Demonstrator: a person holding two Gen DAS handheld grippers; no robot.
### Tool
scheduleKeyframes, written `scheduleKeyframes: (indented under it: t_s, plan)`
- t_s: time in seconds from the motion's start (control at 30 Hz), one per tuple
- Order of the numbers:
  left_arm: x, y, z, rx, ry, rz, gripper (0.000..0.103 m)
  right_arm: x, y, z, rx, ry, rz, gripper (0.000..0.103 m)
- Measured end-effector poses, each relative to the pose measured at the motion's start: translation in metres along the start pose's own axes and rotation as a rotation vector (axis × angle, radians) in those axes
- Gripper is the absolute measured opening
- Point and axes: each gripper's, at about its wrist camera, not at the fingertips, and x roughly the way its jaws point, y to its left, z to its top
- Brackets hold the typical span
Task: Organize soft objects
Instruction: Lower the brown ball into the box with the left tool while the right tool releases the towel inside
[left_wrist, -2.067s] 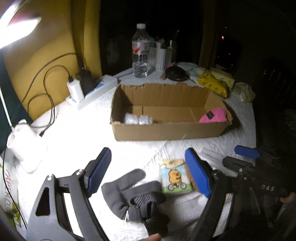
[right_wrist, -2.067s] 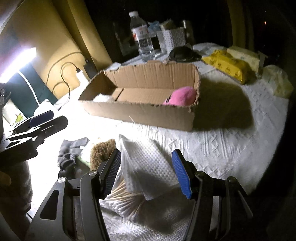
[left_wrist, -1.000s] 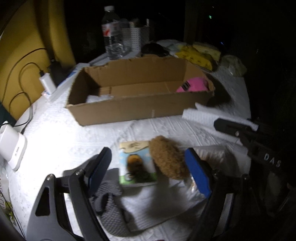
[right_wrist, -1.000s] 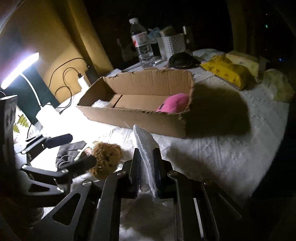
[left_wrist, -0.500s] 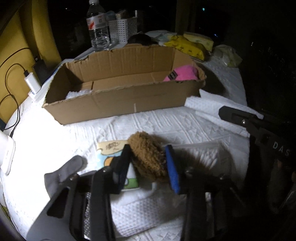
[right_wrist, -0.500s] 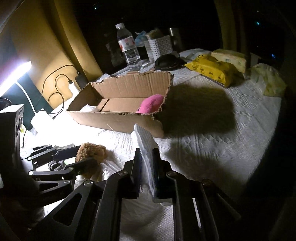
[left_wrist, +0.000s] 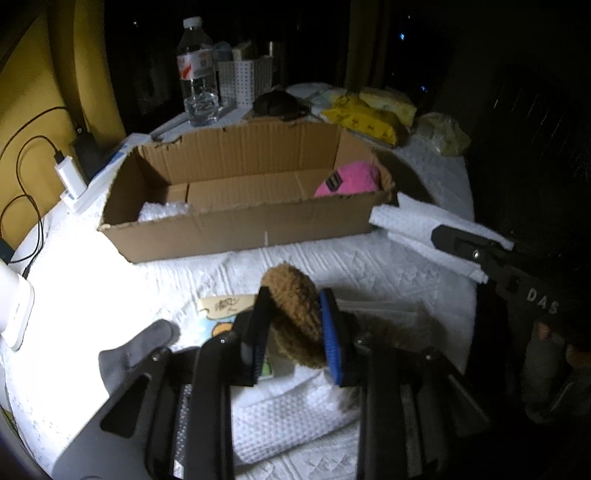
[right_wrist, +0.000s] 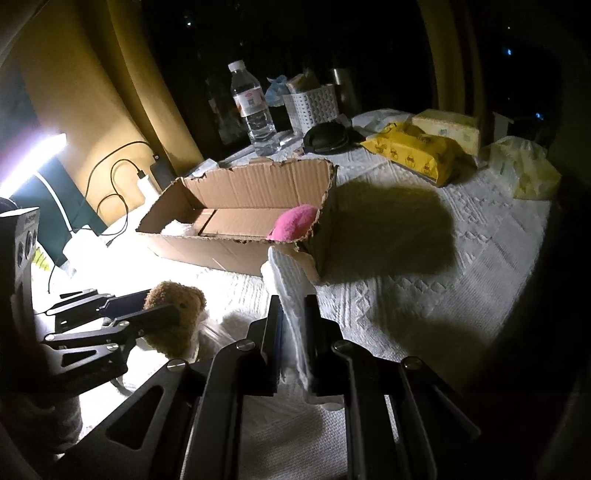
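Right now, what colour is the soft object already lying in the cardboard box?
Pink, at the box's right end; clearest in the left wrist view.

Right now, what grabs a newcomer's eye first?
The open brown cardboard box mid-table, with a pink plush ball in its right end. Nearer the camera, the left gripper clamps a brown fuzzy plush toy, and the right gripper pinches a white folded cloth.

The white letters "DAS" stand on the black body of the right gripper.
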Motion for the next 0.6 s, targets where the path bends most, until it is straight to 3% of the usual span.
scheduleKeyframes:
  t_s: [0.6]
  plan:
    - [-0.041,0.014,0.016,0.009,-0.112,-0.003,0.027,-0.020,0.022,0.012,-0.039,-0.042,-0.010,0.012]
